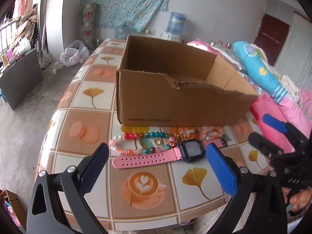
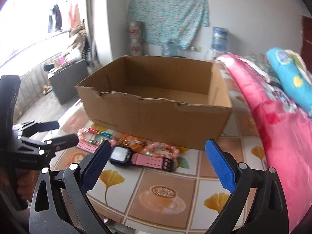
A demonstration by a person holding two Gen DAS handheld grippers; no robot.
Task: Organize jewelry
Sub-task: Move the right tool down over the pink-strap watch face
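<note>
left fingers (image 1: 156, 165): spread wide, nothing in them
right fingers (image 2: 156, 163): released too, empty
watch (image 1: 190, 153): flat on the surface (image 1: 85, 117), just before the box (image 1: 175, 105) (beads (image 1: 136, 142) alongside)
room: clear tiles near me

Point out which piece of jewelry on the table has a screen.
The pink watch, lying in front of the cardboard box. Its dark square face sets it apart from the multicolored bead bracelet and pink bead bracelet beside it.

A patterned table (image 1: 93, 117) bears a cardboard box (image 1: 175, 101) — watch (image 1: 187, 152), bead bracelets (image 1: 140, 138), pink bedding (image 2: 273, 120).
</note>
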